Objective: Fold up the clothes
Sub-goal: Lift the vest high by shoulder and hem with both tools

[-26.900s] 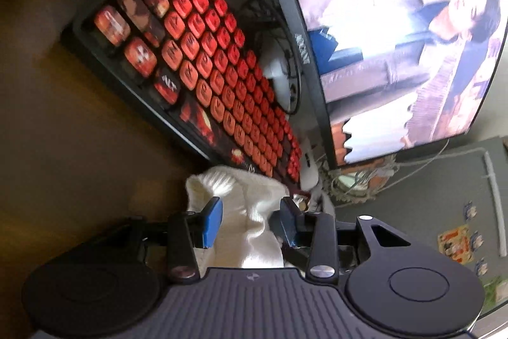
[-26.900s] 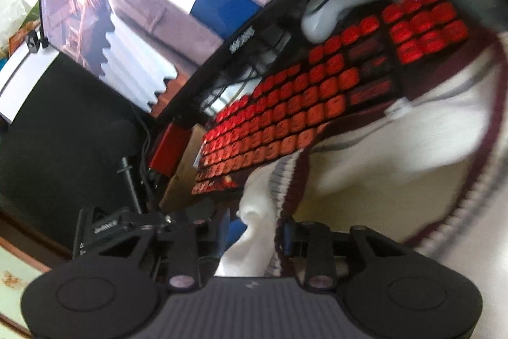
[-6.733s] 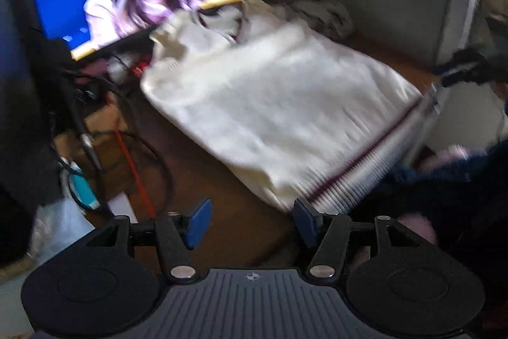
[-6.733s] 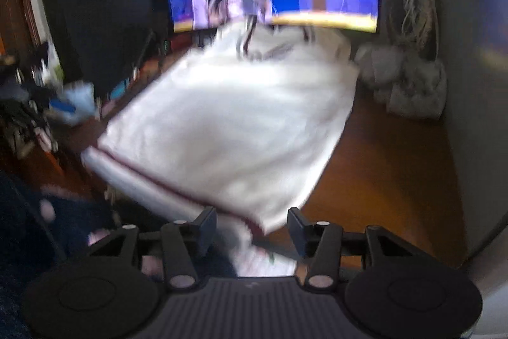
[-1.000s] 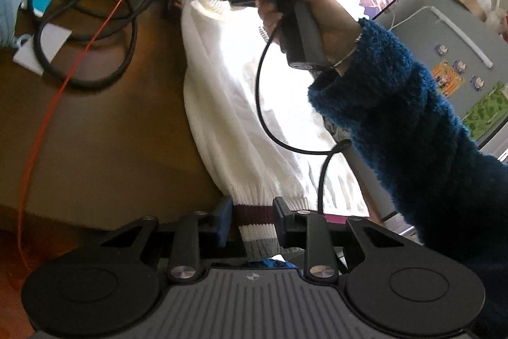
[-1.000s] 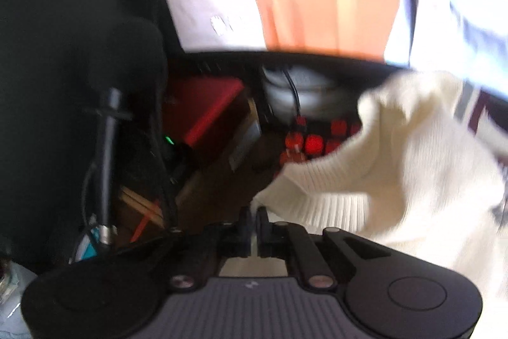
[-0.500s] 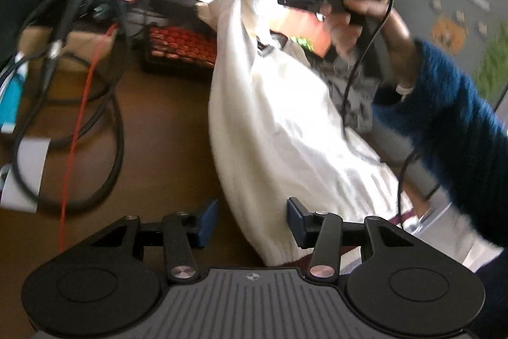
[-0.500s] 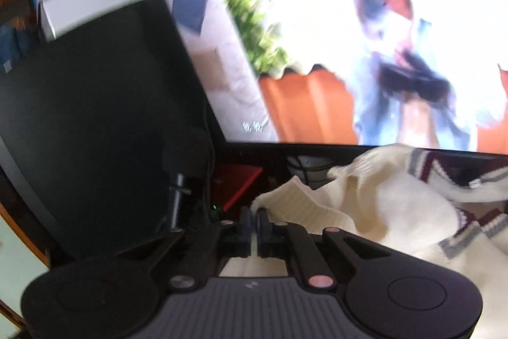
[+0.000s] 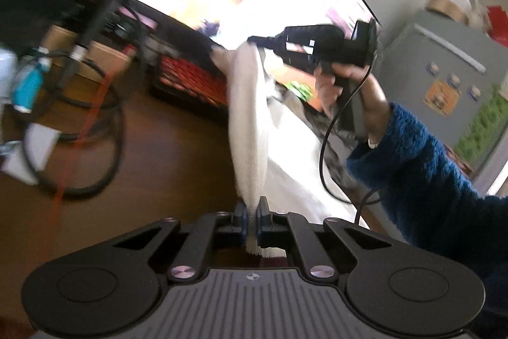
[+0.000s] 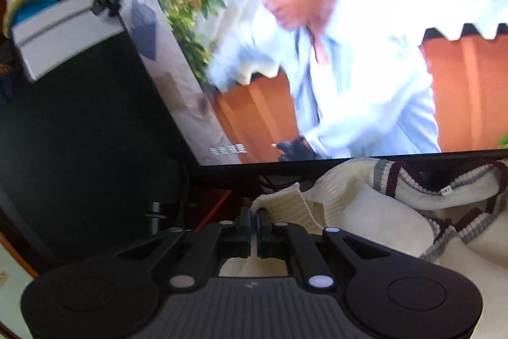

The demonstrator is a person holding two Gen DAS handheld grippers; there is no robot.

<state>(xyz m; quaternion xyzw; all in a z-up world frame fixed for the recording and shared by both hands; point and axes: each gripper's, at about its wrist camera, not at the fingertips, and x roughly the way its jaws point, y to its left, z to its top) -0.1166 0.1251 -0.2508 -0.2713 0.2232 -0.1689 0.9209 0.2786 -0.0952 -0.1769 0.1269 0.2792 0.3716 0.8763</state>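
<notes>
Left tool (image 9: 250, 216): pinched tight on the bottom edge of the white sweater (image 9: 249, 129)
Right tool (image 9: 254, 39): pinched tight on a ribbed white edge of the sweater, held up high by a hand (image 9: 341, 81) in a blue fuzzy sleeve (image 9: 422, 167)
Sweater: one side hangs stretched between the two tools, the rest lies on the brown surface (image 9: 165, 167)
Behind: a red keyboard (image 9: 190, 78) and a bright screen (image 10: 333, 53)
Sweater collar (image 10: 444, 189): dark red and grey stripes, just under the screen

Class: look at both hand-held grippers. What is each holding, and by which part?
Both hold the white sweater. The left hand-held gripper pinches its bottom edge; the right hand-held gripper pinches a ribbed edge near the collar.
</notes>
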